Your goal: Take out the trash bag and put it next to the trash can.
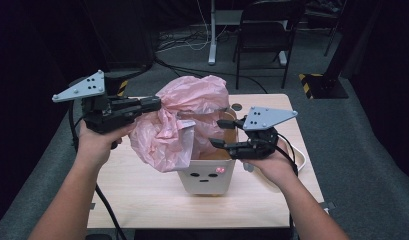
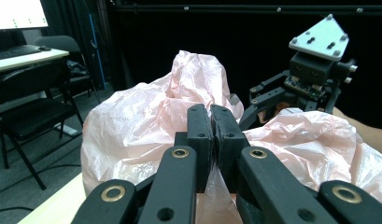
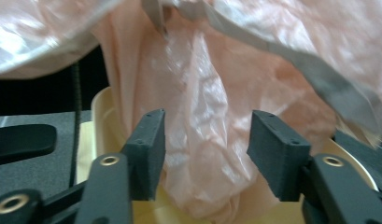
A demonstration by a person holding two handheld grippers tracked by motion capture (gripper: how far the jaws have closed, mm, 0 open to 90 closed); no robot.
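A pink plastic bag (image 1: pixel 192 100) billows out of a small cream bin (image 1: pixel 207 181) with a face printed on its front, standing mid-table. My left gripper (image 1: pixel 157 104) is held up at the left, shut on a fold of the bag's upper edge; in the left gripper view the film (image 2: pixel 132 126) is pinched between the closed jaws (image 2: pixel 210 112). At the bin's right rim my right gripper (image 1: pixel 217 132) is open. In the right gripper view its jaws (image 3: pixel 205 140) stand apart, with bag film (image 3: pixel 202 84) hanging between and beyond them, unpressed, above the bin's rim (image 3: pixel 101 107).
The wooden table (image 1: pixel 142 192) holds the bin. A white rounded object (image 1: pixel 303 159) lies behind my right hand. Beyond the table stand a black folding chair (image 1: pixel 267 30), a white stand leg (image 1: pixel 212 35) and a post base with yellow-black tape (image 1: pixel 317 82). Cables trail off the left.
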